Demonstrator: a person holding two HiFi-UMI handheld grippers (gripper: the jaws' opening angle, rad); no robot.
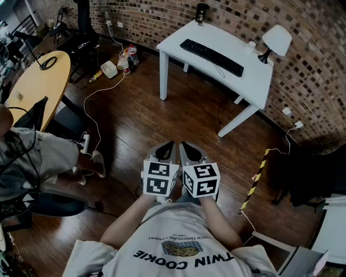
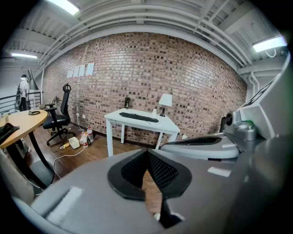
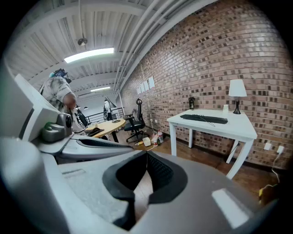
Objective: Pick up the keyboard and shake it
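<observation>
A black keyboard (image 1: 211,56) lies on a white table (image 1: 254,81) against the brick wall, its cable trailing over the tabletop. It also shows far off in the left gripper view as the keyboard (image 2: 138,117) and in the right gripper view as the keyboard (image 3: 203,119). My left gripper (image 1: 167,146) and right gripper (image 1: 186,146) are held side by side close to my chest, well short of the table, over the wooden floor. Both are shut with nothing between the jaws. The left gripper (image 2: 147,151) and the right gripper (image 3: 146,154) show their black pads meeting at the tips.
A white lamp (image 1: 276,41) and a small white cup (image 1: 251,46) stand on the table's right end, a dark bottle (image 1: 201,12) at its back. A round wooden table (image 1: 38,86), a seated person (image 1: 32,157), floor cables and bottles (image 1: 127,58) lie left. A yellow-black strip (image 1: 254,178) lies right.
</observation>
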